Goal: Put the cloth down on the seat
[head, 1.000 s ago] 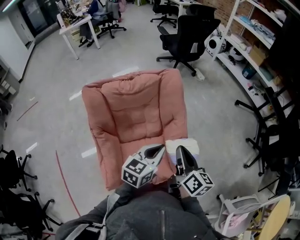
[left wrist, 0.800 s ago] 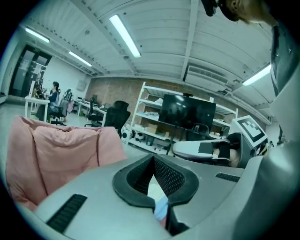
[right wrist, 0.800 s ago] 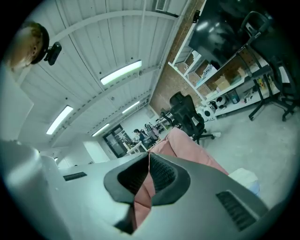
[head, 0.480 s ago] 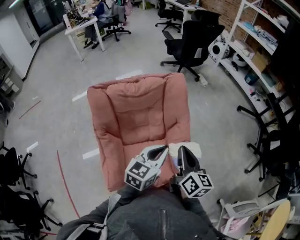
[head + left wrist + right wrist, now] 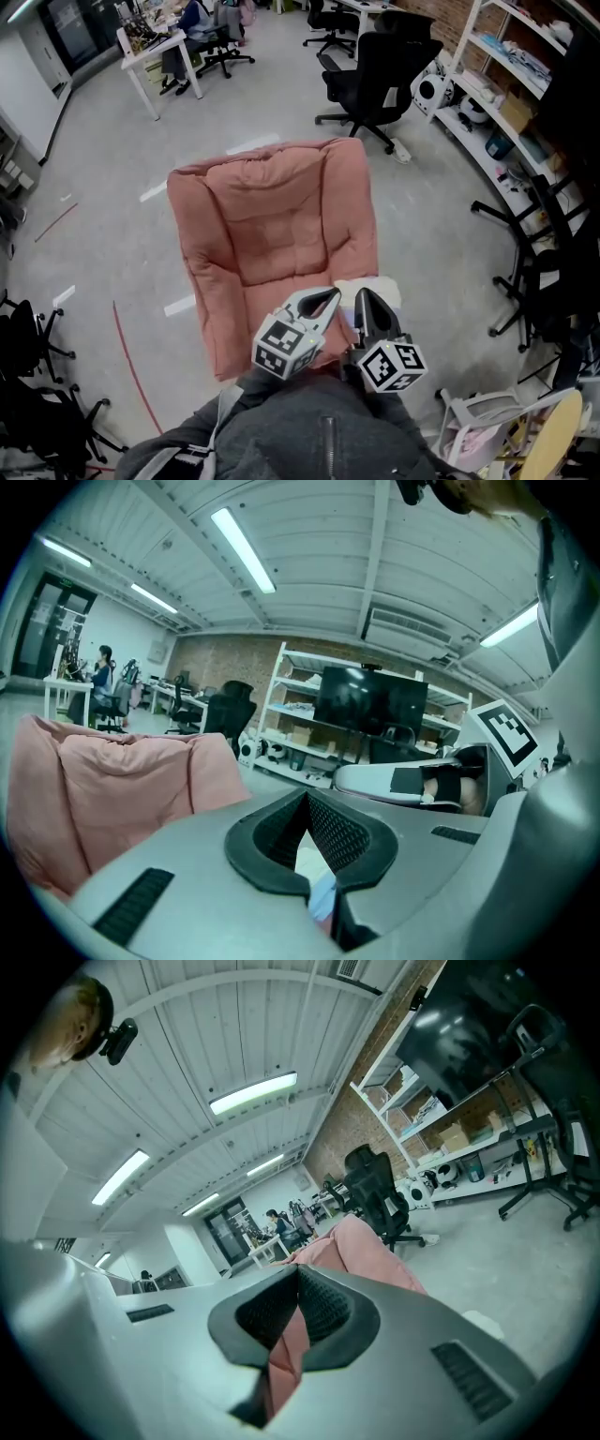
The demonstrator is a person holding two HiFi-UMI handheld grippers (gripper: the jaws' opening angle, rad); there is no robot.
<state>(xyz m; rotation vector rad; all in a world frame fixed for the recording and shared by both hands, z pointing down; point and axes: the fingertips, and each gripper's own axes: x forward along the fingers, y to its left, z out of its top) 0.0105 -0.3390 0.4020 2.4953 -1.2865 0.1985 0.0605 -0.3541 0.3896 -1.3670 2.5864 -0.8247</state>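
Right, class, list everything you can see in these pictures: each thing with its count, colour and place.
seat: one, pink, padded, on the floor at centre.
cloth: one, cream, at the seat's near right corner.
office chairs: several, black, beyond the seat.
table: one, white, far left, a person seated at it.
shelving: one unit, white, along the right.
floor: grey, with white marks and a red line.
jacket: one, grey, bottom edge.
left gripper: one, grey, jaws together, by the cloth's left edge.
right gripper: one, dark, jaws together, over the cloth.
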